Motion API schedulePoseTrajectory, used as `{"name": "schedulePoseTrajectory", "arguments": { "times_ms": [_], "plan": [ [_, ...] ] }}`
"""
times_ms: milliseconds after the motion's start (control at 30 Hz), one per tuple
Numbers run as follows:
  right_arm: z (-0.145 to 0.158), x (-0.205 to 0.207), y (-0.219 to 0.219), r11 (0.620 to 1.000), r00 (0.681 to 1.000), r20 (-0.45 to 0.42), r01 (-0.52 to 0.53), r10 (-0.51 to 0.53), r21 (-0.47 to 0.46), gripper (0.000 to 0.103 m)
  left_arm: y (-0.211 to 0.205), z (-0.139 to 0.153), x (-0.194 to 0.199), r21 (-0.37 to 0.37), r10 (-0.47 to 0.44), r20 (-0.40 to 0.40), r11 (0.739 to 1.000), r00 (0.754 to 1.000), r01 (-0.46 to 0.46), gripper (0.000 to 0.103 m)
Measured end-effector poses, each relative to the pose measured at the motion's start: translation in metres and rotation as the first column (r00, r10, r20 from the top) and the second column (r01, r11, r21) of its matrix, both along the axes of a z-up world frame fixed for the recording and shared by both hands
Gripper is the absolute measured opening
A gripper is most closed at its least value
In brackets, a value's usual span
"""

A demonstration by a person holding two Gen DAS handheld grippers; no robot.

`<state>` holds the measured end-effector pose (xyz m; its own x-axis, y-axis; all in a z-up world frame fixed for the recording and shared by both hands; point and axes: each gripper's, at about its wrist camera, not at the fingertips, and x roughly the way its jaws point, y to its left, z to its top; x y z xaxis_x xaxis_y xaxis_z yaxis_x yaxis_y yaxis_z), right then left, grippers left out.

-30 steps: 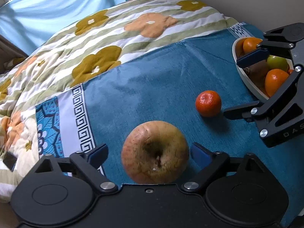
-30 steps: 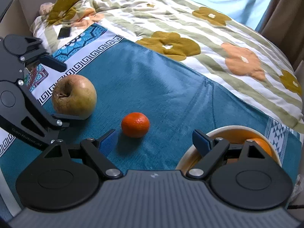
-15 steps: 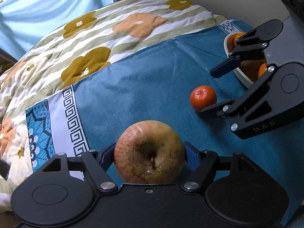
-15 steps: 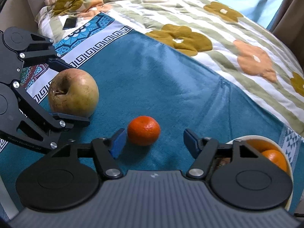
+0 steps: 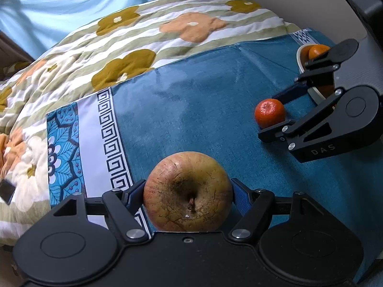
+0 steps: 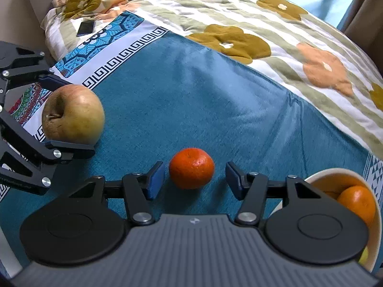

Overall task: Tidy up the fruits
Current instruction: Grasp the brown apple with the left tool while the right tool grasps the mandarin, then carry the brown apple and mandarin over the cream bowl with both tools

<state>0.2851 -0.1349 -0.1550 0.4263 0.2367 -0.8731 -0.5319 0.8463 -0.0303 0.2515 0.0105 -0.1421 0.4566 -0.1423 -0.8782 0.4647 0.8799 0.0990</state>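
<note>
Left hand-held gripper (image 5: 188, 197) clamped on the big russet apple (image 5: 188, 192), blue pads pressed against both sides, stem end facing back toward the camera, fruit low over the teal blanket (image 5: 203, 110) on the bed. Right hand-held gripper (image 6: 195, 178) spread wide around the mandarin (image 6: 191, 168), small gap on each side, not touching. Mandarin sitting on the blanket, roughly round so no real long axis, dimpled end up. White bowl (image 6: 377, 217) with oranges just right of it. Phone (image 6: 86, 28) lying on the floral quilt (image 6: 275, 26).
</note>
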Motion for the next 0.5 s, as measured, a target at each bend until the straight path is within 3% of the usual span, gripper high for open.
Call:
{"name": "schedulePoseTrajectory", "arguments": {
  "times_ms": [100, 500],
  "plan": [
    [0.000, -0.001, 0.001, 1.000, 1.000, 0.009, -0.001, 0.001, 0.012, 0.055, 0.002, 0.001, -0.004, -0.010, 0.021, 0.002, 1.000, 1.000, -0.021, 0.078],
    [0.029, -0.033, -0.014, 0.991, 0.995, 0.067, 0.066, -0.074, 0.120, 0.054, 0.000, 0.031, -0.031, -0.041, 0.115, 0.063, 0.993, 0.991, -0.113, 0.078]
  ]
}}
